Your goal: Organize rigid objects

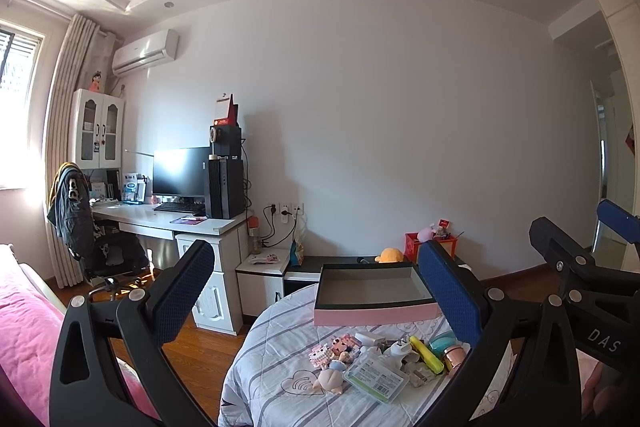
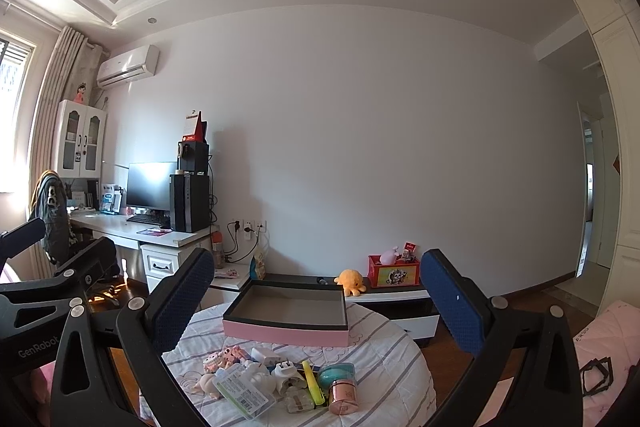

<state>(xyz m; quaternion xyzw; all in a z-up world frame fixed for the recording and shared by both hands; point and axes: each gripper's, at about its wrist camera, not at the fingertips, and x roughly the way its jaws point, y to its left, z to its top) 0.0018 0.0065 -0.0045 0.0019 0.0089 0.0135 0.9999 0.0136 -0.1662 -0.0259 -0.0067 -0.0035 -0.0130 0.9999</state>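
Note:
A round table with a striped cloth carries an empty pink box with dark rim at its far side. Nearer lies a pile of small items: a pink block toy, a clear plastic case, a yellow highlighter, a teal round case, a rose-gold jar, a white plug. My left gripper and right gripper are both open and empty, held above the table.
A desk with monitor and computer tower stands at the left wall, with an office chair. A low cabinet behind the table holds an orange plush and a red box. A pink bed is at the left.

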